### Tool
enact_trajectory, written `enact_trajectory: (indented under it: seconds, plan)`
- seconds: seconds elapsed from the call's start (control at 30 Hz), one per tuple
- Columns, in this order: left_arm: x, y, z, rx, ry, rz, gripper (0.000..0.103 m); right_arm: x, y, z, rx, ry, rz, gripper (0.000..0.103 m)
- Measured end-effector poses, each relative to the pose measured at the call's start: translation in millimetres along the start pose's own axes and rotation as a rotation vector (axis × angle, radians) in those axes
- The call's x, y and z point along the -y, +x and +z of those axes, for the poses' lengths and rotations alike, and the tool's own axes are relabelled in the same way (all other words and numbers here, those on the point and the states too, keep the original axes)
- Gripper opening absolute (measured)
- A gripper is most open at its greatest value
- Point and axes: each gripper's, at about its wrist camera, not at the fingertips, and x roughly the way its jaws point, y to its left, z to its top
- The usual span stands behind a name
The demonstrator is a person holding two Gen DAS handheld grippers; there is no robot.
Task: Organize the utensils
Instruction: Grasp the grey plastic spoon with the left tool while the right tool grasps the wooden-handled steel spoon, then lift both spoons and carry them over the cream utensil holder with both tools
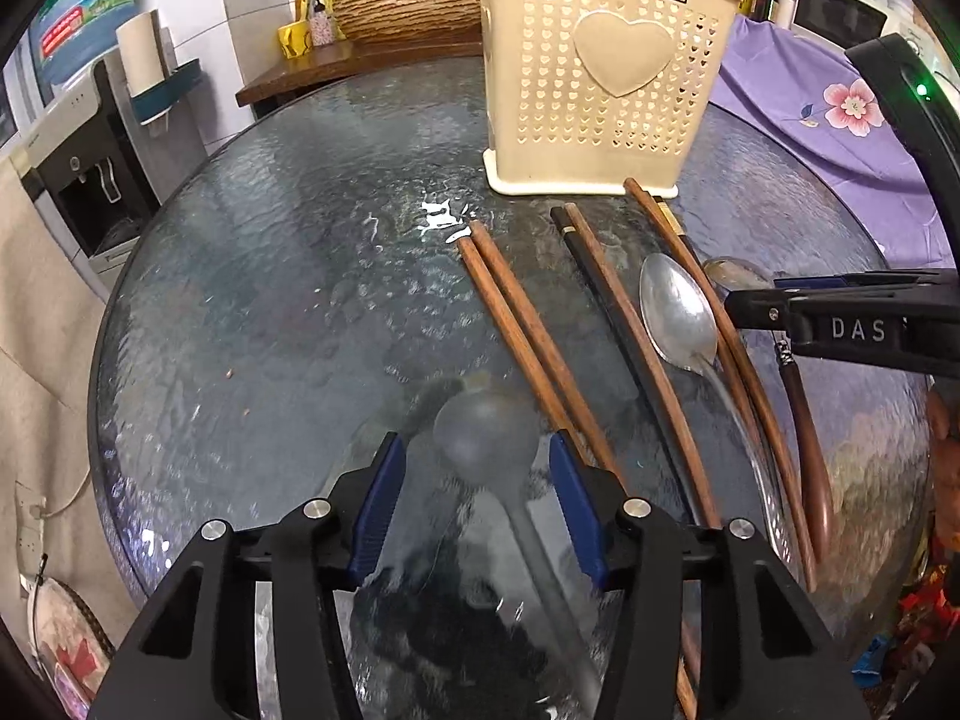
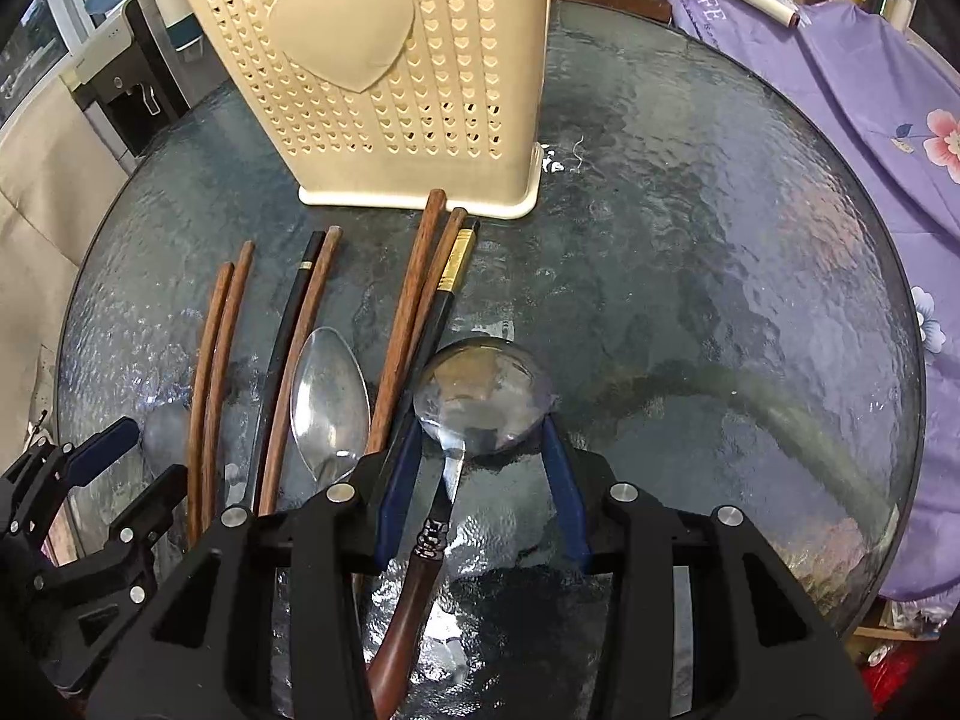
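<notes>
A cream utensil holder (image 1: 606, 78) with heart holes stands upright at the far side of the round glass table (image 1: 270, 276); it also shows in the right wrist view (image 2: 384, 72). Several brown and black chopsticks (image 1: 528, 336) and a steel spoon (image 1: 678, 312) lie in front of it. My left gripper (image 1: 474, 498) is open around a frosted round spoon (image 1: 483, 438). My right gripper (image 2: 480, 480) is open around the neck of a wood-handled round spoon (image 2: 480, 396).
A purple floral cloth (image 2: 852, 120) covers the right side. A water dispenser (image 1: 78, 168) stands to the left. A woven basket (image 1: 408, 12) and bottles sit on a wooden shelf behind the table.
</notes>
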Motion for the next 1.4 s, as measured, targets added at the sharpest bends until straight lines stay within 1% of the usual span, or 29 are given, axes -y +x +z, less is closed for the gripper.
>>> enact_trajectory:
  seconds: [0.07, 0.33, 0.4, 0.5, 0.6, 0.7, 0.77, 0.87, 0.93, 1.07, 1.13, 1.17, 1.33, 1.4]
  plan:
    - [1, 2, 3, -0.009, 0.005, -0.001, 0.045, -1, 1, 6, -0.018, 0.002, -0.001, 0.043]
    - [3, 8, 13, -0.030, 0.016, -0.006, 0.036, -2, 7, 26, -0.068, 0.019, 0.012, 0.043]
    - [3, 8, 15, -0.037, 0.018, -0.008, 0.036, -3, 9, 30, -0.080, 0.023, 0.018, 0.043]
    - [3, 9, 18, -0.050, 0.030, -0.014, 0.036, 2, 12, 38, -0.103, 0.049, 0.049, 0.045]
    - [1, 12, 22, -0.052, 0.033, -0.013, 0.036, 3, 15, 47, -0.106, 0.051, 0.035, 0.047]
    - [0, 13, 24, -0.052, 0.030, -0.016, 0.036, 2, 20, 57, -0.111, 0.060, 0.033, 0.052]
    - [-1, 13, 25, -0.054, 0.032, -0.016, 0.036, 3, 21, 62, -0.108, 0.067, 0.030, 0.052]
    - [-1, 14, 25, -0.055, 0.036, -0.015, 0.036, 3, 23, 64, -0.103, 0.069, 0.031, 0.051]
    - [-1, 14, 25, -0.056, 0.036, -0.016, 0.036, 0, 22, 63, -0.105, 0.070, 0.026, 0.047]
    - [0, 14, 24, -0.057, 0.034, -0.015, 0.036, -1, 21, 55, -0.099, 0.054, 0.025, 0.047]
    - [0, 15, 25, -0.057, 0.033, -0.015, 0.036, -1, 21, 57, -0.094, 0.061, 0.030, 0.047]
    - [0, 15, 25, -0.056, 0.032, -0.016, 0.036, 4, 20, 53, -0.090, 0.061, 0.033, 0.047]
    - [-4, 17, 29, -0.051, 0.024, -0.018, 0.036, 21, 15, 43, -0.055, 0.106, 0.088, 0.047]
    - [-8, 13, 31, -0.029, 0.009, -0.038, 0.036, 25, 10, 41, -0.024, 0.106, 0.099, 0.047]
